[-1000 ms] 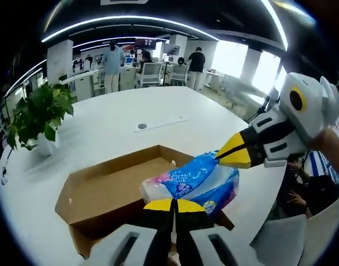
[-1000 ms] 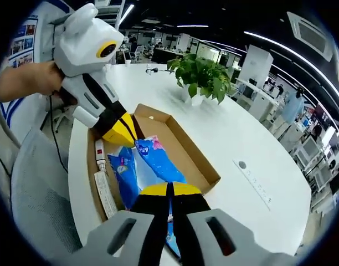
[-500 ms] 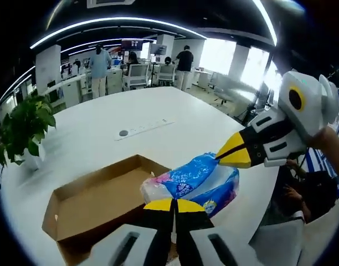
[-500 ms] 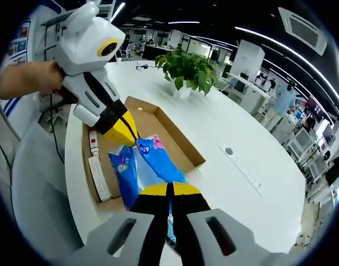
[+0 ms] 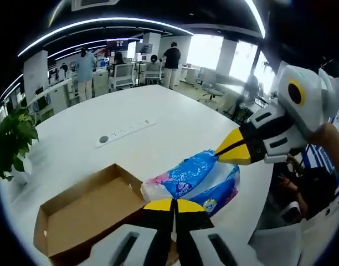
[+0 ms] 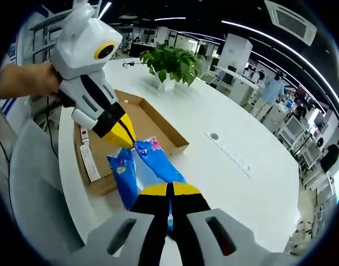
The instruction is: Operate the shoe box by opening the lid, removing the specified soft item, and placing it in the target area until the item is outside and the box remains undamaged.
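A soft blue plastic pack of tissues [image 5: 194, 178] hangs in the air, held at both ends. My left gripper [image 5: 174, 200] is shut on its near end, and my right gripper [image 5: 219, 157] comes in from the right, shut on the far end. In the right gripper view the same pack [image 6: 158, 162] runs from my right gripper [image 6: 169, 185] up to the left gripper [image 6: 131, 145]. The open brown shoe box [image 5: 83, 213] lies on the white table [image 5: 158, 133], left of and below the pack. In the right gripper view the box [image 6: 150, 123] lies behind the pack.
A potted plant [image 6: 170, 62] stands beyond the box. A flat socket strip [image 6: 229, 153] is set into the table. A white label [image 6: 87, 158] lies on the box's near flap. A grey chair [image 6: 28, 188] stands at the table edge. People stand at desks [image 5: 86, 69] far off.
Both grippers have carried the pack sideways, from above the box's inside to beyond its edge over the table. Both stay shut on it.
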